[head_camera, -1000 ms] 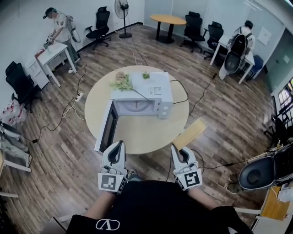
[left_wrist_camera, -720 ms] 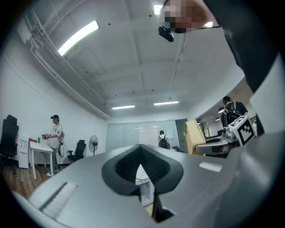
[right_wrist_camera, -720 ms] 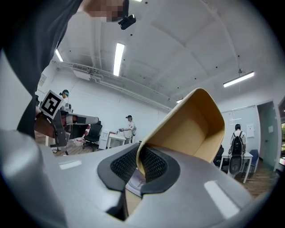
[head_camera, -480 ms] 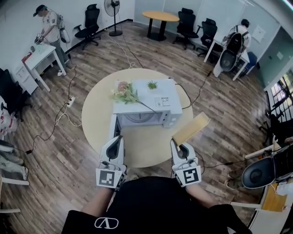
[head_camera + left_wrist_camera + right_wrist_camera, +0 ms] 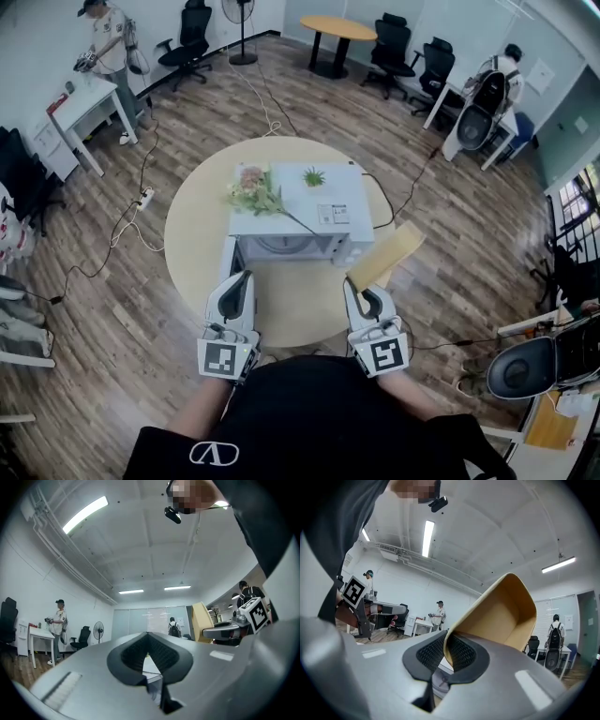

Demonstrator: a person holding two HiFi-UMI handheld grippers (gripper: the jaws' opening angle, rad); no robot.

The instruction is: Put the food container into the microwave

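Note:
A white microwave (image 5: 295,211) stands on the round table (image 5: 192,225), its door (image 5: 228,270) swung open toward me on the left. My right gripper (image 5: 354,286) is shut on the rim of a tan paper food container (image 5: 386,254), held over the table's near right edge, right of the microwave's front. The right gripper view shows the container (image 5: 501,611) empty, its wall pinched between the pads (image 5: 461,652). My left gripper (image 5: 240,278) is by the open door, jaws together with nothing in them (image 5: 148,645). The container (image 5: 201,620) also shows in the left gripper view.
Flowers (image 5: 253,187) and a small plant (image 5: 314,175) lie on top of the microwave. A cable (image 5: 398,202) trails off the table to the right. Office chairs (image 5: 412,61), another round table (image 5: 339,30), a desk (image 5: 80,103) and people stand farther back.
Both grippers and my view have come forward to the table's near edge. The container has moved closer to the microwave's front right. The grip is unchanged.

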